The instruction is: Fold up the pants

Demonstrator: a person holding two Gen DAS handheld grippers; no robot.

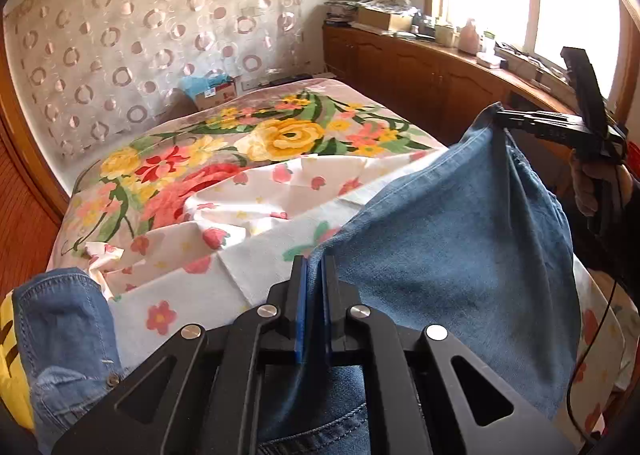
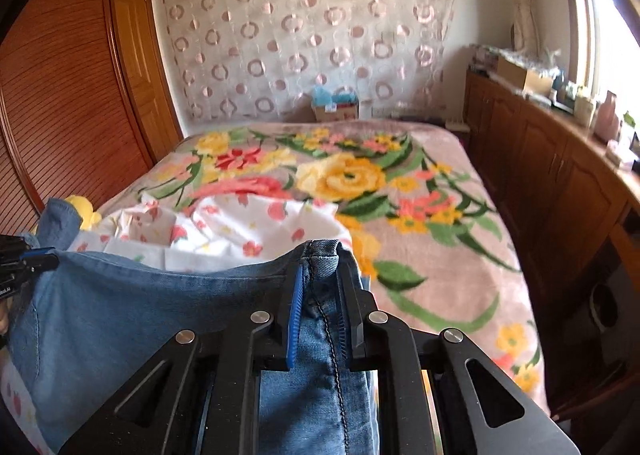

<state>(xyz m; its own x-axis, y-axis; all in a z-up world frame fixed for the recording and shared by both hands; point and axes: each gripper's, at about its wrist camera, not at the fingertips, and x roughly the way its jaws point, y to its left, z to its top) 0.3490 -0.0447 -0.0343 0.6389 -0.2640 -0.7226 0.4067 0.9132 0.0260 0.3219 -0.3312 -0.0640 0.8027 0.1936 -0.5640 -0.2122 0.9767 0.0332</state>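
The pants (image 1: 460, 247) hang over the near end of the bed (image 1: 256, 143), lifted clear of the white flowered sheet (image 1: 224, 223). Each hand-held gripper is closed on denim. The left hand-held gripper (image 1: 314, 275) pinches a thin edge between its blue pads. The right hand-held gripper (image 2: 318, 275) clamps a thick seamed hem. From the left one, the right shows up and off to the window side, biting the far corner of the same panel. So the held edge runs across the bed's width, taut between the two, and the rest of the cloth drops below it. The bed lies ahead of both, and neither hand looks nearer to it. I judge the next move to be a forward carry, laying the pants flat on the sheet.
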